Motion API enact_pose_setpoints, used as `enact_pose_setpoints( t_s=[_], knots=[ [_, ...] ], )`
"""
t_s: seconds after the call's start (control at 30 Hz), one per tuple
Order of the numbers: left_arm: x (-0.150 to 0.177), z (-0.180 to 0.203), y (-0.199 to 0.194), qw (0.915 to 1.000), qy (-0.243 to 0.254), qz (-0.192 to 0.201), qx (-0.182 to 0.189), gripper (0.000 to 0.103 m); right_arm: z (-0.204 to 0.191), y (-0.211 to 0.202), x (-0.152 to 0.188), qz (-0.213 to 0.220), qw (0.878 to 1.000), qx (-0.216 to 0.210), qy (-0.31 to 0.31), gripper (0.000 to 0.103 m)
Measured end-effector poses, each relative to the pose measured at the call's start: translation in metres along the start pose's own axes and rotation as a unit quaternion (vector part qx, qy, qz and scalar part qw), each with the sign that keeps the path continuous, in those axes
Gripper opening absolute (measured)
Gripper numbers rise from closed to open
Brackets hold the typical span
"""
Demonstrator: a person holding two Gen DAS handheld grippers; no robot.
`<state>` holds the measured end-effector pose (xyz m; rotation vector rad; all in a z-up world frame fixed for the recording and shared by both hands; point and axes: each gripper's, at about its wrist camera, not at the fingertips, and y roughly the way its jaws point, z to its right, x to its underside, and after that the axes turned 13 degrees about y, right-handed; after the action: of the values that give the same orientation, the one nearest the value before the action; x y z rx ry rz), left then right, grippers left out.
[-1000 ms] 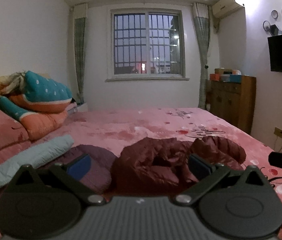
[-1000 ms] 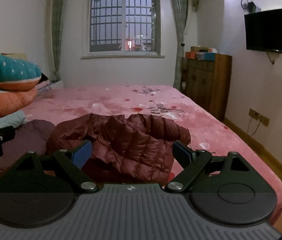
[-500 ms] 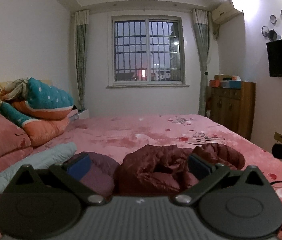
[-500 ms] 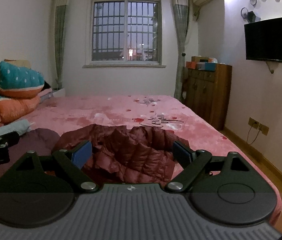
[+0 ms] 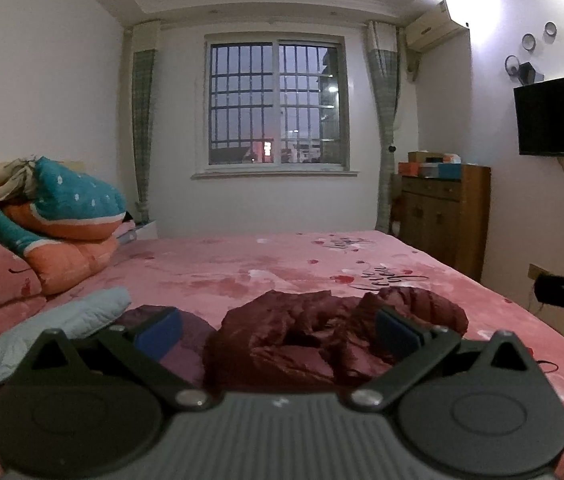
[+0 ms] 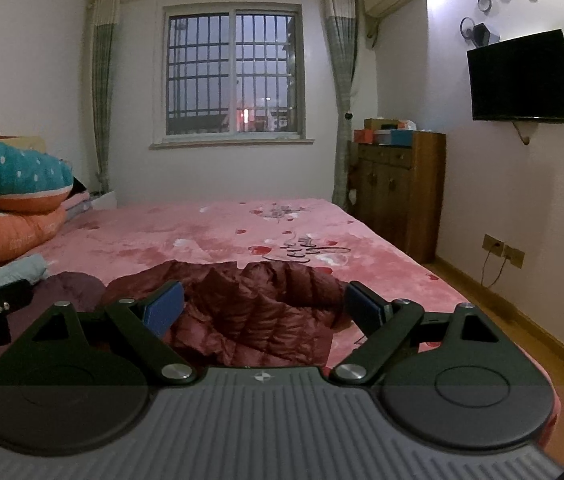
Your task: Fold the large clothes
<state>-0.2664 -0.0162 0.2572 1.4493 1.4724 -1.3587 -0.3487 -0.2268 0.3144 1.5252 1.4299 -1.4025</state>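
Slippery maroon puffer jacket point(image 6: 250, 304) lies crumpled on the bed point(image 6: 210, 232); both grippers' fingers point(image 5: 396, 330) gape empty, so a shallow pinch could slide off.

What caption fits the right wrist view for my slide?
Open right tool above a crumpled maroon quilted puffer jacket on a pink bed.

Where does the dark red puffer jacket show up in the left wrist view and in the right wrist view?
Left wrist: dark red puffer jacket lies low at centre, between the open fingers.
Right wrist: it lies low at centre, crumpled on the pink bed.
Shared landmark: the barred window.
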Motion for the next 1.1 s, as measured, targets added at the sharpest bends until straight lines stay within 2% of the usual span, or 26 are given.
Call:
enact_pose_setpoints(
  t_s=[0.3, 0.83, 1.1],
  knots=[
    [0.002, 0.001, 0.000, 1.0000, -0.002, -0.002, 0.006, 0.102, 0.004, 0.003, 0.006, 0.010, 1.000, -0.004, 0.004, 0.103],
    [0.019, 0.007, 0.023, 0.9994, -0.005, -0.029, 0.021, 0.102, 0.013, 0.032, 0.031, -0.006, 1.000, -0.013, 0.003, 0.103],
    [0.054, 0.008, 0.051, 0.9975, -0.009, -0.042, 0.057, 0.102, 0.031, 0.075, 0.077, -0.025, 1.000, 0.001, 0.016, 0.103]
  ],
)
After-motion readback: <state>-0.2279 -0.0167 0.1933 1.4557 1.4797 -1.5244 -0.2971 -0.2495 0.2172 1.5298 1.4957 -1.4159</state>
